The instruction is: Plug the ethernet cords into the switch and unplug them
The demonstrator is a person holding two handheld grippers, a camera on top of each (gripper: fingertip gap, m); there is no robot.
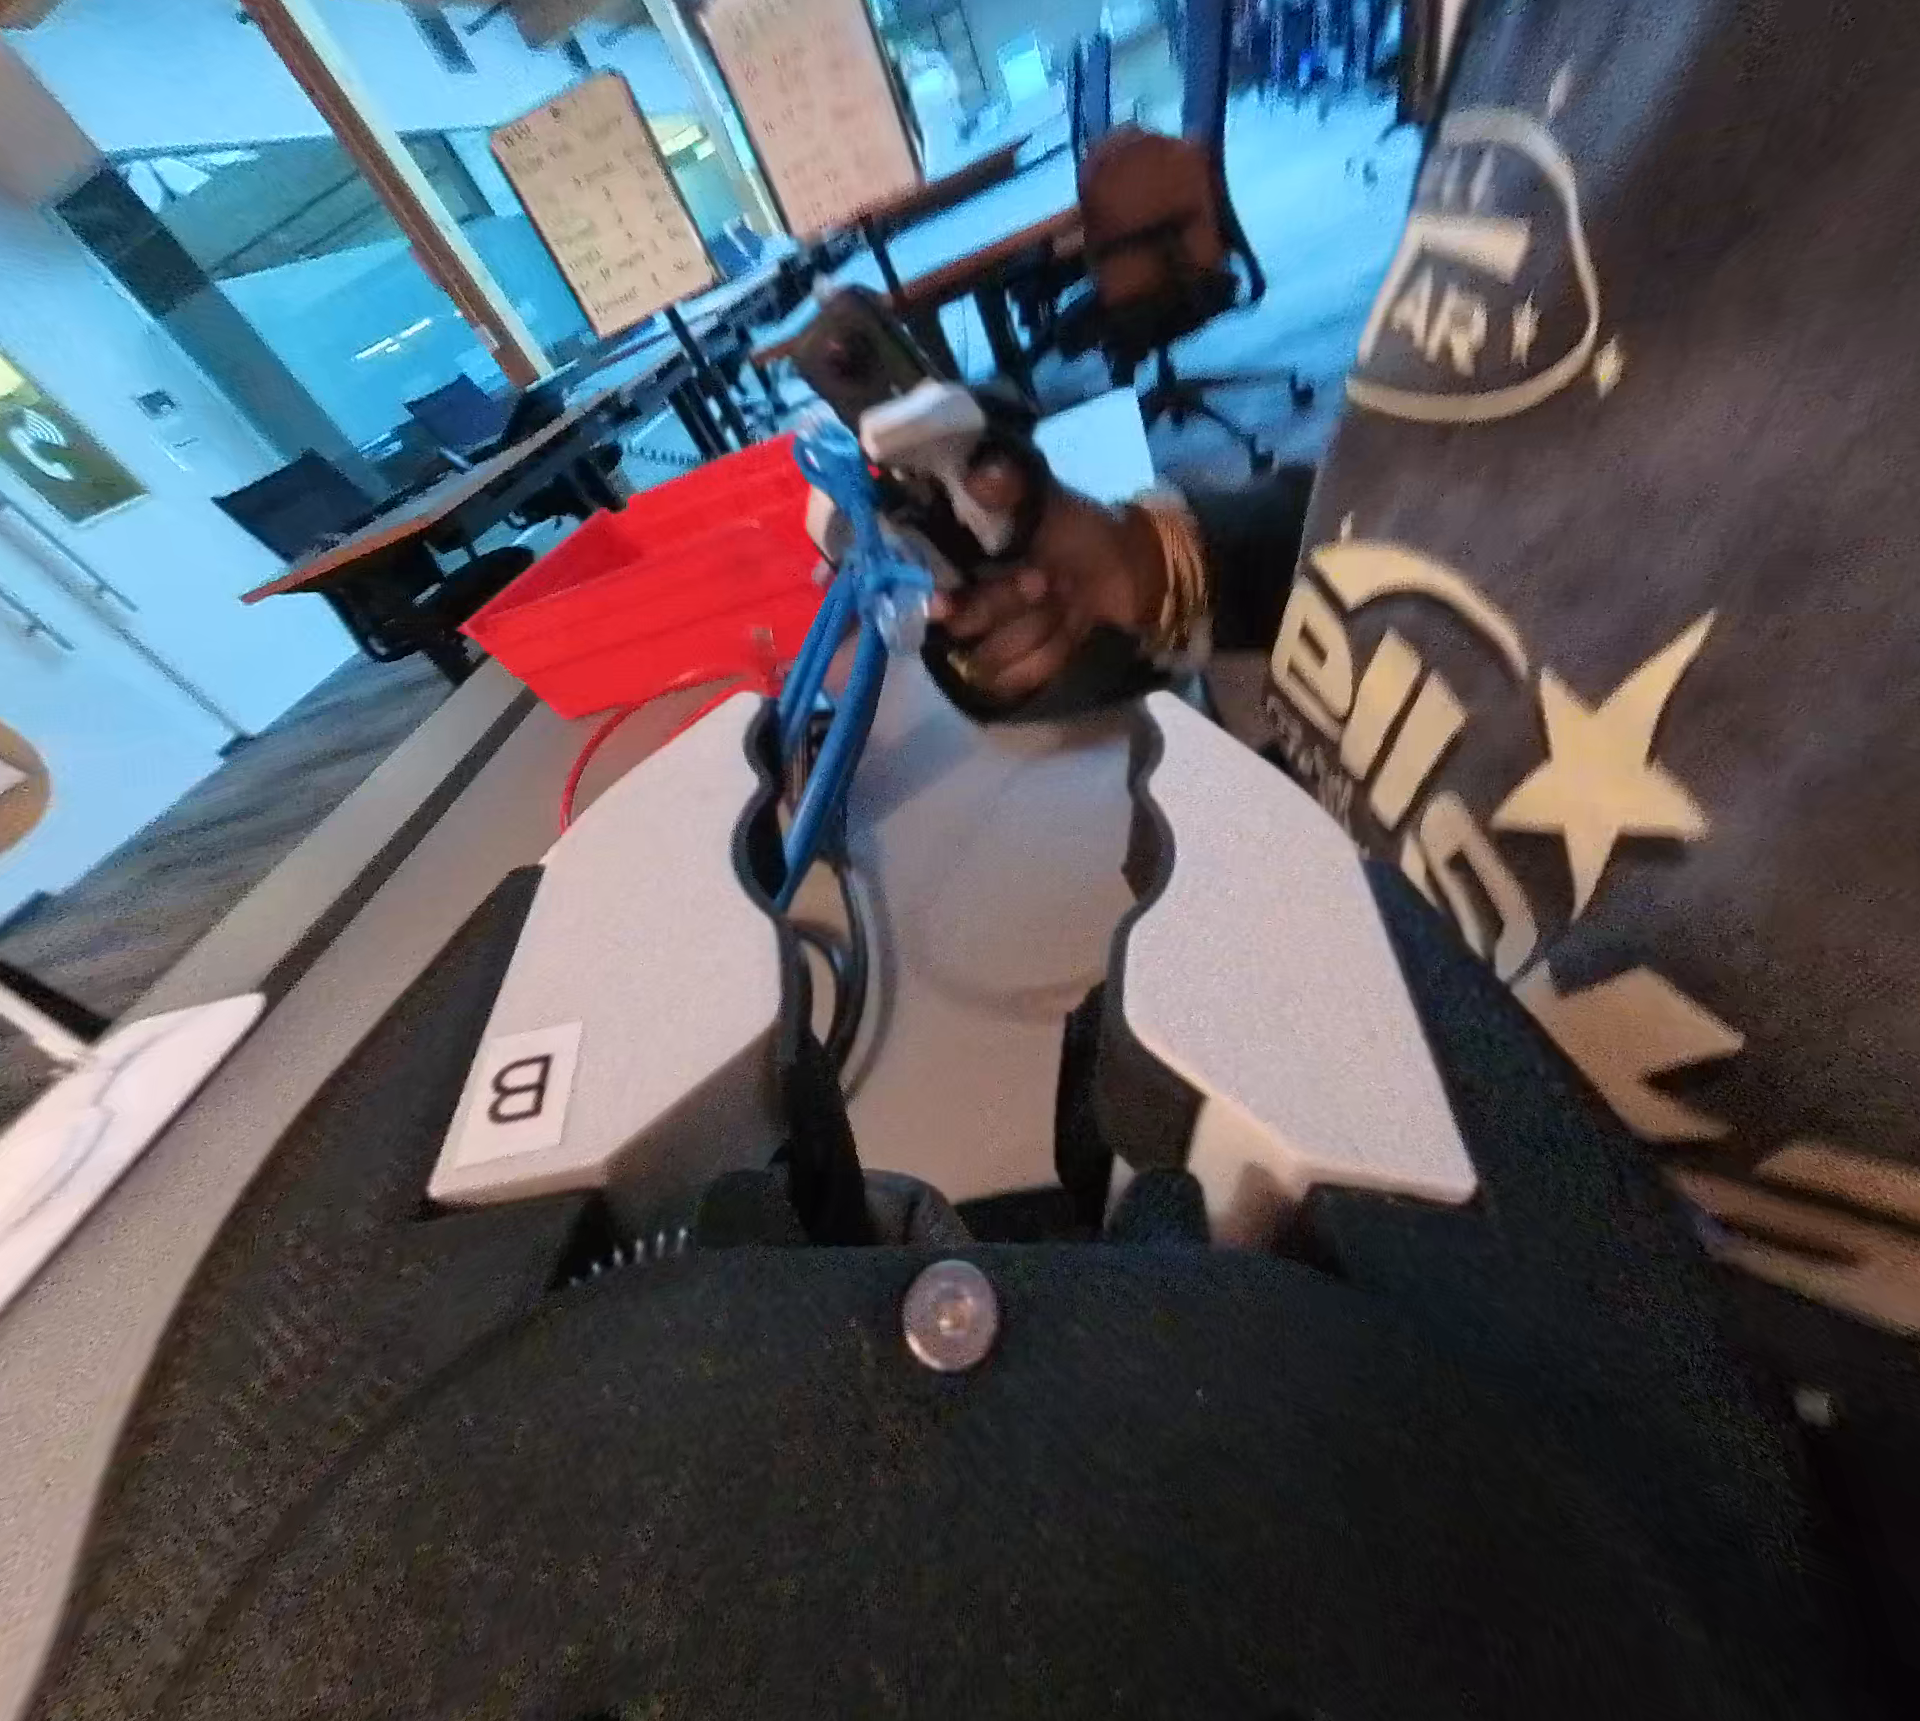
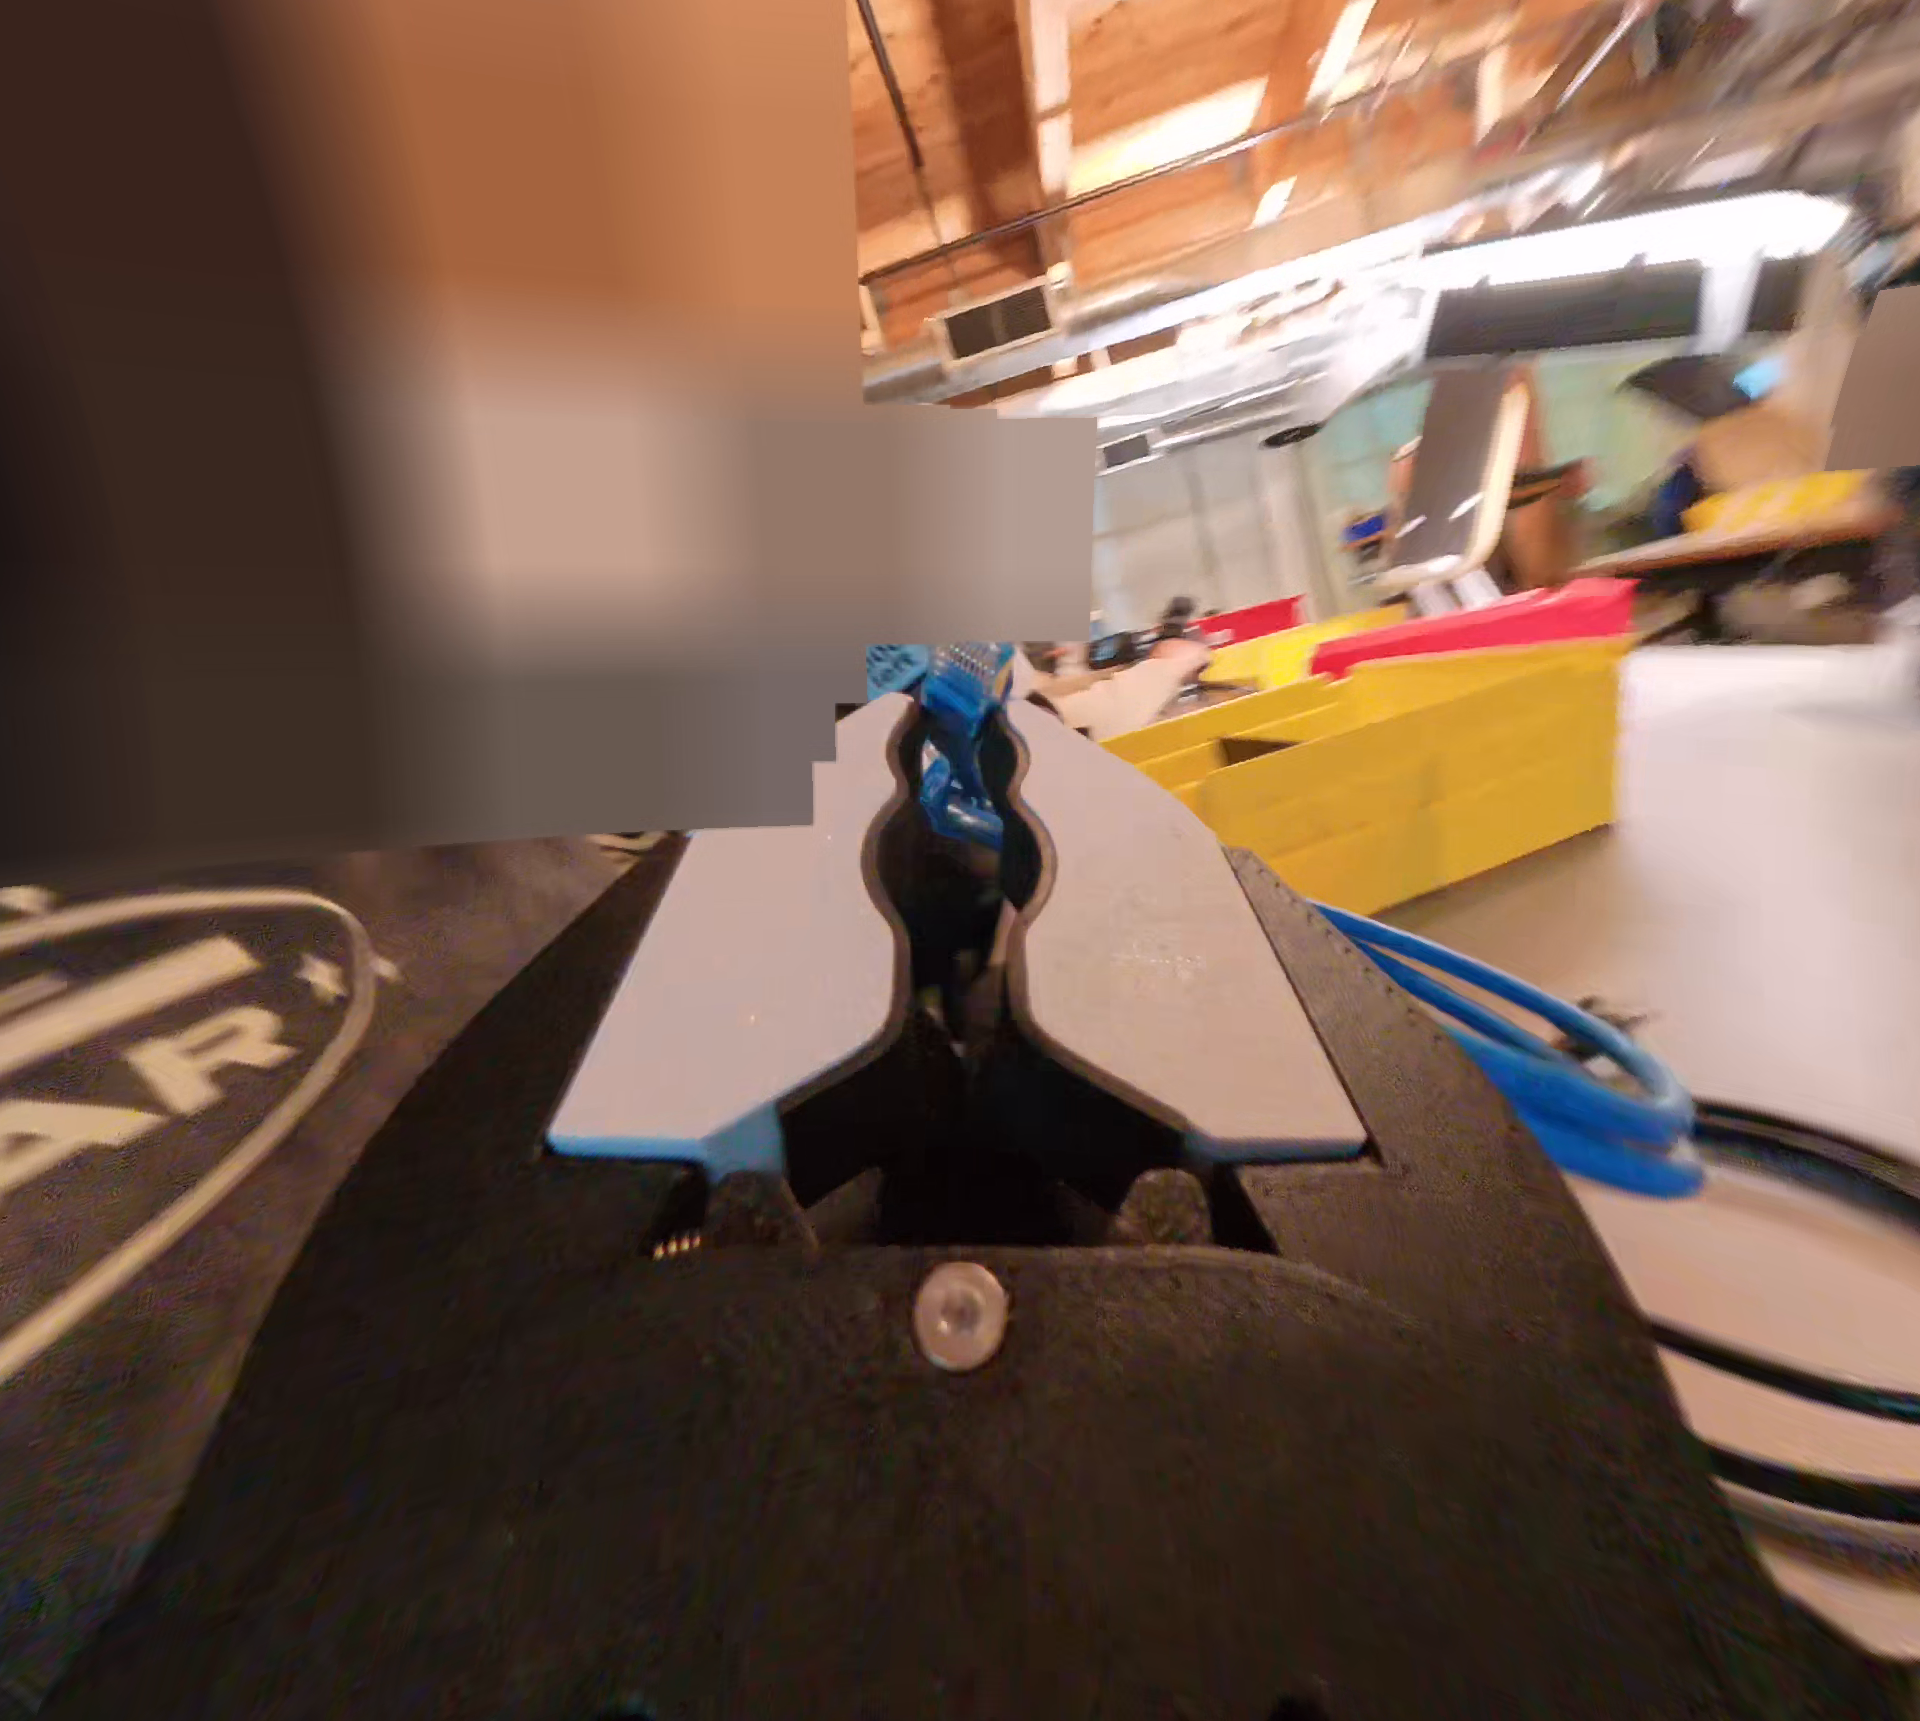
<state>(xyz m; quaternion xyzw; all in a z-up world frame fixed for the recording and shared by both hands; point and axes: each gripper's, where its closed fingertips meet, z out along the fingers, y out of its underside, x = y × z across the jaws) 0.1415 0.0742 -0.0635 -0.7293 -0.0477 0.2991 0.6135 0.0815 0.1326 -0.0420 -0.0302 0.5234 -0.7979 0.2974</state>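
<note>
**Left wrist view and right wrist view: blue cords held up between both claws**

Left wrist view, nearest first: the left claw (image 1: 951, 767) has its two grey fingers (image 1: 644, 975) standing wide apart. A bundle of blue ethernet cords (image 1: 831, 736) runs along the inner edge of the left-hand finger, with black cable below it; nothing is pinched there. Just past the fingertips, the cords rise to the right claw (image 1: 883, 518), gripped in a person's hand (image 1: 1029, 622) wearing bangles at the wrist. Clear plugs (image 1: 902, 601) hang at the cord ends beside that claw. A dark printed shirt (image 1: 1621, 528) fills the right side. Behind the cords sits a red bin (image 1: 665, 591) on the grey surface (image 1: 343, 892), with a thin red cable looping beside it. Farther off stand desks, an office chair and two whiteboards.

Right wrist view: the right claw's fingers (image 2: 748, 975) are drawn close together, clamped on the blue cords, whose plug ends (image 2: 961, 684) stick out past the tips. More blue cord loops out to the right over the pale surface, next to black cables (image 2: 1787, 1172). Beyond are yellow bins (image 2: 1455, 767) and red bins (image 2: 1475, 622). The switch cannot be seen in either view.
</note>
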